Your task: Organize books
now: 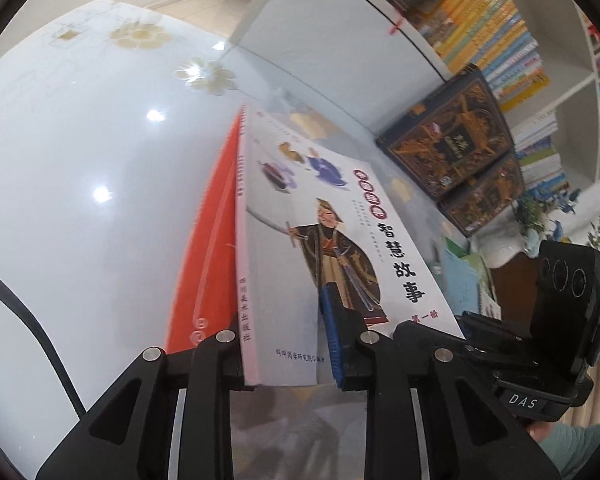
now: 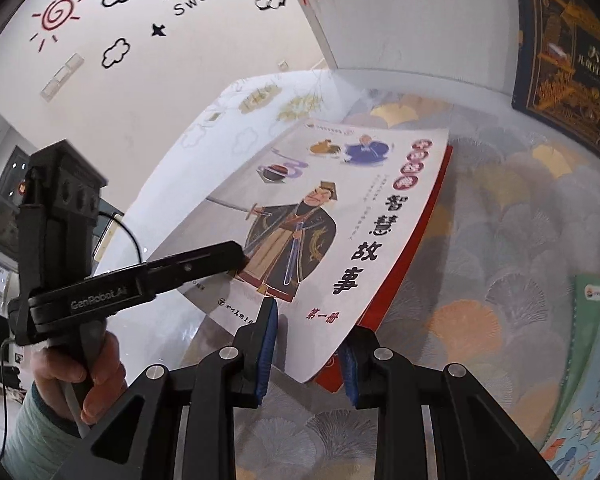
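Observation:
A white-covered storybook with a robed swordsman drawn on it lies on top of a red book. Both are held tilted above the table. My left gripper is shut on the stack near the spine, its blue pad against the white cover. In the right wrist view the same white book and red book have their near corner between the pads of my right gripper, which is shut on them. The left gripper clamps the opposite edge, held by a hand; its lower finger is hidden.
Glossy white table with flower prints, partly under a fan-patterned cloth. Two dark ornate boxed books stand against a white cabinet. Packed bookshelves rise behind. A green book lies at the right. A black cable crosses the left.

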The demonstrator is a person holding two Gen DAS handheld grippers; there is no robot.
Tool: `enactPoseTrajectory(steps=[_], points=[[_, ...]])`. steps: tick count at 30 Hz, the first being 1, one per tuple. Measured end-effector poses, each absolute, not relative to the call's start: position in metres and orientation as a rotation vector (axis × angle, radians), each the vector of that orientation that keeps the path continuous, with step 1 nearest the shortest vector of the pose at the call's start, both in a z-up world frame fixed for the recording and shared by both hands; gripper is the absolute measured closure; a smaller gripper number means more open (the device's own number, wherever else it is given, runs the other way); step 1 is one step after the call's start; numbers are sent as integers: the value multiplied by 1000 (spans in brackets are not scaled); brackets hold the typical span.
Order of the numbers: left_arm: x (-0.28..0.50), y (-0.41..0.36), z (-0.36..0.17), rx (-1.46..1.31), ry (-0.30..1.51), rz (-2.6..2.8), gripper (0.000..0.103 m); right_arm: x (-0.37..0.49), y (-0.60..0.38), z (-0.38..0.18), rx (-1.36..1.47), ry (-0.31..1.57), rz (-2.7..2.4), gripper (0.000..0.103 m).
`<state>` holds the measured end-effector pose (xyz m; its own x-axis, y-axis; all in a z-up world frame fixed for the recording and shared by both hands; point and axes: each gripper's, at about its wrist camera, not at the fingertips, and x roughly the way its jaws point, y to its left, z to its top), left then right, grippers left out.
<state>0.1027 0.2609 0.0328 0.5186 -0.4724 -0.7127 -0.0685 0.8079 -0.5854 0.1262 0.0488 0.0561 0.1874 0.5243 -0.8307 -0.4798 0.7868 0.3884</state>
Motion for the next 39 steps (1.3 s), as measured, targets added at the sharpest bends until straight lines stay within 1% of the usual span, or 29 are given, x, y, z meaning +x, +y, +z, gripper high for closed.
enactPoseTrajectory(steps=[2,6,11,14,18,21,23,25,27,28,33,37,39], points=[[100,264,28,-605,1034,-209,79,128,49,52,73,1218,703,76],[91,269,26,-562,1051,-133,78,123,51,47,51,1257,699,76],[74,288,27,-603,1031,-42,78,115,38,40,94,1307,690,75],[61,295,29,-642,1020,-27,78,111,39,40,82,1300,681,75],[52,288,42,-627,1005,-24,78,110,47,41,66,1278,675,75],[43,271,61,-593,981,-57,78,100,31,48,132,1294,647,75],[36,250,71,-570,983,-108,78,81,7,61,184,1276,645,75],[30,228,76,-563,1000,-171,78,60,-20,72,191,1256,612,71],[24,192,81,-533,1018,-251,78,40,-52,79,224,1242,565,51],[21,171,84,-512,1028,-299,78,27,-74,82,255,1226,531,47],[14,65,92,-391,1097,-490,74,-21,-167,80,368,1215,369,46],[16,-23,91,-286,1152,-596,73,-42,-230,86,372,1184,262,46],[20,-59,91,-276,1177,-638,70,-47,-259,92,368,1162,224,46]])
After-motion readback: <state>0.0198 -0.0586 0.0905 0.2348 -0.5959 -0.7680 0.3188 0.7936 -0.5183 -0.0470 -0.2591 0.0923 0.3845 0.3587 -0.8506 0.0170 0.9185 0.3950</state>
